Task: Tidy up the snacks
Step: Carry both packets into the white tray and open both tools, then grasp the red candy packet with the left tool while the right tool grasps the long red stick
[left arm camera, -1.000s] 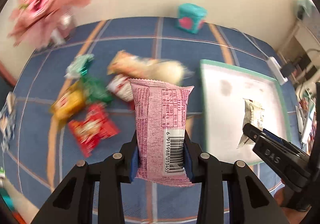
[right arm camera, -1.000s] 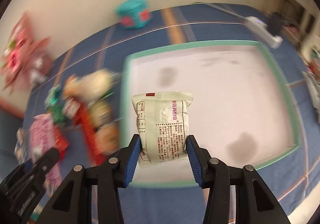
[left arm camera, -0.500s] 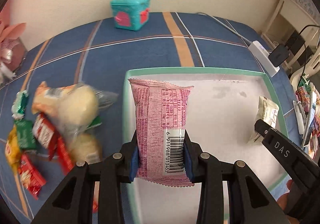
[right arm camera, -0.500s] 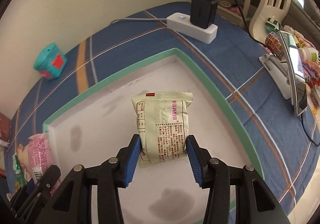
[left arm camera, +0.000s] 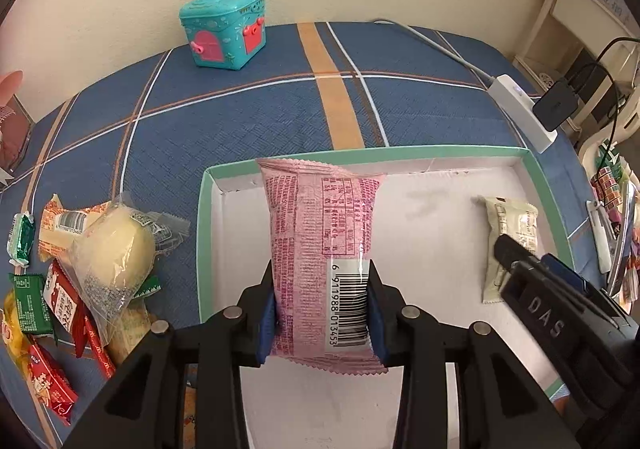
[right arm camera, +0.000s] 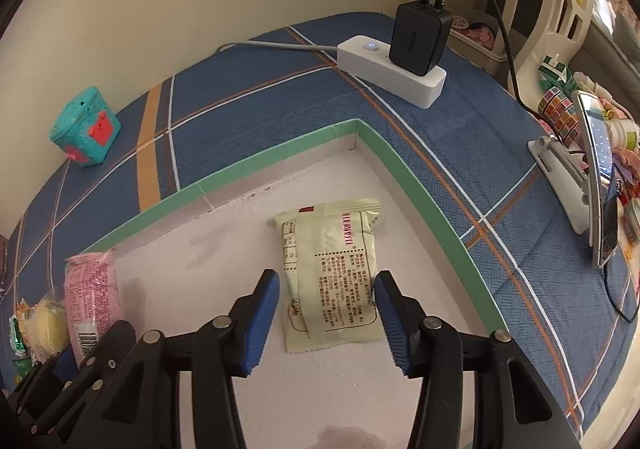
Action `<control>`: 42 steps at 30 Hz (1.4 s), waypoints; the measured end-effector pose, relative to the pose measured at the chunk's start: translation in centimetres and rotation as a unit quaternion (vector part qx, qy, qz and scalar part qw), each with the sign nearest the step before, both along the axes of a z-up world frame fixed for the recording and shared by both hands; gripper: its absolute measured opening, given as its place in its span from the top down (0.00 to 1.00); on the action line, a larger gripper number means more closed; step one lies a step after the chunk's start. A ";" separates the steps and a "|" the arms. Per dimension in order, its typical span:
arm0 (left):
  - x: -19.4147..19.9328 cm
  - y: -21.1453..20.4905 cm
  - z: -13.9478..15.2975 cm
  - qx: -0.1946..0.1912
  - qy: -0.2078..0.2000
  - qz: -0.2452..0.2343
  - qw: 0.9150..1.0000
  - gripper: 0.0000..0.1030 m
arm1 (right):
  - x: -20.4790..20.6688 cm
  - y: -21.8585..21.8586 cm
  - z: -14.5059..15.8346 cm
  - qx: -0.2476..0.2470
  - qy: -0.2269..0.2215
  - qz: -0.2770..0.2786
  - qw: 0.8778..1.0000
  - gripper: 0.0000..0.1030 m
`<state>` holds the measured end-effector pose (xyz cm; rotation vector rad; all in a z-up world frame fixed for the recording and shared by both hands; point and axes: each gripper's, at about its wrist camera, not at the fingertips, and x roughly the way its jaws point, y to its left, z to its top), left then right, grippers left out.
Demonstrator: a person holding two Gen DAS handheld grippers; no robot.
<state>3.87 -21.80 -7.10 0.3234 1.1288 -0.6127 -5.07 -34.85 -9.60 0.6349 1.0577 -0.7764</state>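
Observation:
My left gripper (left arm camera: 322, 281) is shut on a pink snack packet (left arm camera: 320, 249), held upright over the left part of the white tray with a green rim (left arm camera: 440, 149). In the right wrist view, my right gripper (right arm camera: 326, 285) points down into the tray's far right corner and its jaws are opening. A cream snack packet (right arm camera: 332, 261) lies flat on the tray floor between its blue pads. The left pad stands clear of the packet and the right pad is just at its edge. The cream packet (left arm camera: 512, 225) also shows in the left wrist view.
A pile of loose snacks (left arm camera: 100, 261) lies on the blue plaid cloth left of the tray. A teal toy box (left arm camera: 224, 35) stands by the wall. A white power strip with a black charger (right arm camera: 392, 69) and a phone on a stand (right arm camera: 596, 177) sit beyond the tray's right side.
Both grippers swung from the snack pile to over the tray. The right jaws parted and the cream packet now lies on the tray floor. The left still grips the pink packet.

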 end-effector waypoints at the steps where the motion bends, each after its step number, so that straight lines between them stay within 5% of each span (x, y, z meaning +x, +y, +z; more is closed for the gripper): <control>1: -0.2 0.0 0.2 0.001 -0.001 0.000 1.000 0.60 | 0.0 0.1 0.1 -0.001 0.000 0.002 1.000 0.35; 5: -0.5 0.2 1.3 -0.001 -0.004 0.005 1.000 0.48 | 0.0 0.7 0.9 -0.011 0.000 0.015 1.000 0.19; 9: -0.1 0.9 2.6 -0.002 -0.007 0.021 1.000 0.36 | -0.3 1.1 1.3 -0.012 -0.002 0.014 1.000 0.12; 11: 0.5 1.5 3.2 -0.004 -0.002 0.037 0.999 0.21 | -0.6 1.1 1.3 -0.007 0.000 0.011 1.000 0.01; 17: 1.3 4.1 5.0 -0.018 -0.021 0.068 0.997 0.07 | -0.7 2.1 1.4 0.016 -0.014 0.029 0.999 0.00; 31: 2.6 12.9 7.1 0.074 -0.074 0.097 0.990 0.06 | 0.4 7.5 4.1 0.050 -0.045 0.108 0.992 0.00; 37: 4.0 18.4 7.9 0.044 -0.050 0.151 0.986 0.06 | 1.6 10.0 5.2 0.061 -0.051 0.142 0.987 0.00; 42: 5.1 23.6 8.3 0.027 -0.042 0.222 0.974 0.06 | 3.2 13.1 6.3 0.091 -0.074 0.186 0.975 0.00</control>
